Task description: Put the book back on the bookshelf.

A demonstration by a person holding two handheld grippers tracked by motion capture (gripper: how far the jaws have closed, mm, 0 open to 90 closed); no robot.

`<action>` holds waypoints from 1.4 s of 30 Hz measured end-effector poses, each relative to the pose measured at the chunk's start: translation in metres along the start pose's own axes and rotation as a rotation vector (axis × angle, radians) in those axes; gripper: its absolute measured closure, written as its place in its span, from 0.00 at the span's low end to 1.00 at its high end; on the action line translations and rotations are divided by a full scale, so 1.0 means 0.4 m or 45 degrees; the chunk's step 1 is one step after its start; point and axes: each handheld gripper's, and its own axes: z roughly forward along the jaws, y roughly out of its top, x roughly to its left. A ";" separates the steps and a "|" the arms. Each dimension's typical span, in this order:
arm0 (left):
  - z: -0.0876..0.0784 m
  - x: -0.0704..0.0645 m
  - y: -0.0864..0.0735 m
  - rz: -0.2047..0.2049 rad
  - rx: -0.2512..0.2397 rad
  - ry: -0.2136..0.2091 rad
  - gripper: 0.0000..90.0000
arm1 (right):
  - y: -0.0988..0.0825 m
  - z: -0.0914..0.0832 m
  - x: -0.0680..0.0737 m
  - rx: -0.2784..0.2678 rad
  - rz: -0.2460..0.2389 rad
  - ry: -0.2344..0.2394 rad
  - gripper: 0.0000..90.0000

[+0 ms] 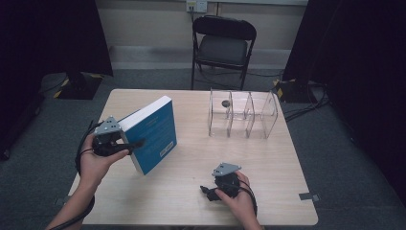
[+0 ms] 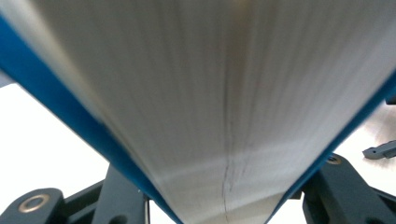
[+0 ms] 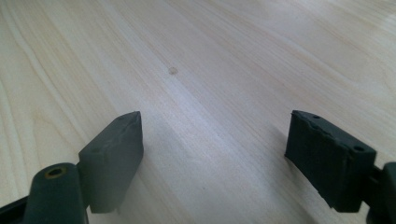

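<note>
Blue-covered thick book (image 1: pixel 152 135) tilted on edge, left gripper (image 1: pixel 125 142) clamping it, right gripper (image 1: pixel 209 190) jaws apart, empty.

The book (image 1: pixel 152 134) has a smooth blue cover with a slight sheen, and its page block (image 2: pixel 205 93) is matt white paper, finely lined by the page edges. The desk (image 3: pixel 224 51) is pale wood-grain laminate, smooth and faintly glossy, with one small knot-like mark. The left tongs (image 1: pixel 125 143) and right tongs (image 3: pixel 212 158) are matt black plastic; the right ones' pads (image 3: pixel 114 154) look rubbery and a little rough at the edges, with brass-coloured metal pivot rivets. The divider rack (image 1: pixel 242 114) is clear, glossy acrylic. The folding chair (image 1: pixel 223 45) has a black metal frame and matt padded seat.
</note>
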 end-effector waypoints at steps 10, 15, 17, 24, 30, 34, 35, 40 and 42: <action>-0.017 -0.002 0.033 0.018 0.061 0.036 0.55 | 0.000 0.000 0.000 -0.001 0.000 0.000 0.20; -0.028 0.001 0.052 0.006 0.076 0.044 0.52 | 0.000 0.000 0.000 -0.001 0.000 0.000 0.20; -0.029 0.001 0.059 0.007 0.089 0.048 0.52 | 0.000 0.000 0.000 -0.001 0.000 -0.001 0.20; -0.023 -0.004 0.080 0.015 0.138 0.054 0.54 | 0.000 0.000 0.000 -0.001 0.000 -0.001 0.20; -0.020 -0.003 0.096 -0.006 0.170 0.048 0.54 | 0.000 0.000 0.000 -0.001 0.000 -0.001 0.20; -0.019 -0.003 0.107 0.014 0.195 0.050 0.55 | 0.000 0.000 0.000 0.000 0.000 0.000 0.20; -0.017 -0.005 0.108 0.001 0.188 0.051 0.55 | 0.000 0.000 0.000 -0.001 0.000 -0.001 0.20; -0.008 -0.004 0.112 0.009 0.202 0.037 0.55 | 0.000 0.000 0.000 -0.001 0.001 -0.001 0.20; -0.005 -0.005 0.113 0.006 0.206 0.039 0.55 | 0.000 0.000 0.000 0.000 0.000 -0.001 0.20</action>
